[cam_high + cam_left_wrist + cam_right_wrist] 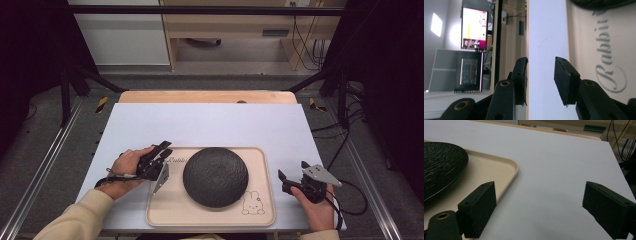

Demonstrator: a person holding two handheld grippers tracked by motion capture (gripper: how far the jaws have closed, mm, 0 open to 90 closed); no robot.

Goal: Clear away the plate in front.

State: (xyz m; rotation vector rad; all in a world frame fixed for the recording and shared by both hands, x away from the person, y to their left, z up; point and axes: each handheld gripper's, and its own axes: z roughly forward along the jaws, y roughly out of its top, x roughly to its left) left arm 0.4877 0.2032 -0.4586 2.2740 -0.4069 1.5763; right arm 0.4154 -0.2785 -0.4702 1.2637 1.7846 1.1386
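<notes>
While the dark round plate (215, 176) lies upside down in the middle of the beige tray (260, 200), its textured black dome faces up and nothing touches it. This tray sits on the near part of the white surface (210, 125), with the word "Rabbit" printed close to its far left corner and a small rabbit drawing (253, 204) at its near right corner, just beside the rim of the plate. At the left edge of the tray is the left gripper (164, 148), held in the person's left hand (126, 167) and rolled on its side; its tip reaches the far left corner of the tray, near the printed word. From the left gripper view, its jaws stand a little apart with nothing between them, and behind the gap are the white surface and the rim of the tray, with the edge of the plate at the top right. On the other side, the right gripper (292, 171) rests on the white surface just beside the right edge of the tray, held in the right hand (314, 207), and a grey three-cornered plate sits on top of it. In the right gripper view its jaws are wide apart and empty, one over the corner of the tray and the other over the bare surface.
</notes>
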